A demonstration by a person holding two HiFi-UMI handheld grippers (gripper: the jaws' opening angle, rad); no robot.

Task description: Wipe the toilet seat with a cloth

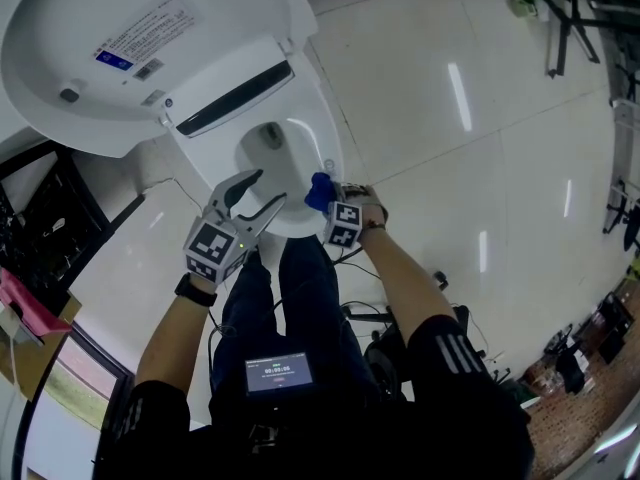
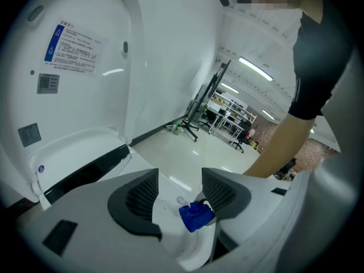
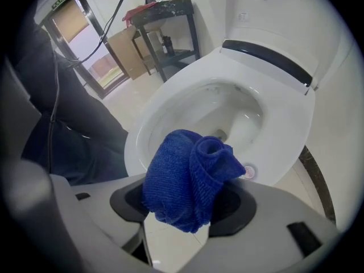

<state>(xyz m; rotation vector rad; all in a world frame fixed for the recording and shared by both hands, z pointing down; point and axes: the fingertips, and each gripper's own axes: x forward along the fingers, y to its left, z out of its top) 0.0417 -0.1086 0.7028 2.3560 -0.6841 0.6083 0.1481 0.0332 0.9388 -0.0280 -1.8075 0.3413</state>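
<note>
A white toilet stands with its lid (image 1: pixel 110 58) raised, and the seat (image 1: pixel 327 138) rings the bowl. My right gripper (image 1: pixel 325 196) is shut on a bunched blue cloth (image 1: pixel 319 190), held at the seat's front right edge. In the right gripper view the cloth (image 3: pixel 187 178) fills the space between the jaws, just above the seat (image 3: pixel 284 135). My left gripper (image 1: pixel 268 188) hovers open over the front of the bowl, holding nothing. The left gripper view looks across its jaws at the blue cloth (image 2: pixel 196 215) and the lid (image 2: pixel 74 67).
A black rack (image 1: pixel 40 218) with a pink item (image 1: pixel 30 308) stands left of the toilet. Black stands (image 1: pixel 570 18) rise at the far right on the glossy floor. A small black table (image 3: pixel 165 33) and a cardboard box are beside the toilet. A screen (image 1: pixel 278 373) hangs at the person's chest.
</note>
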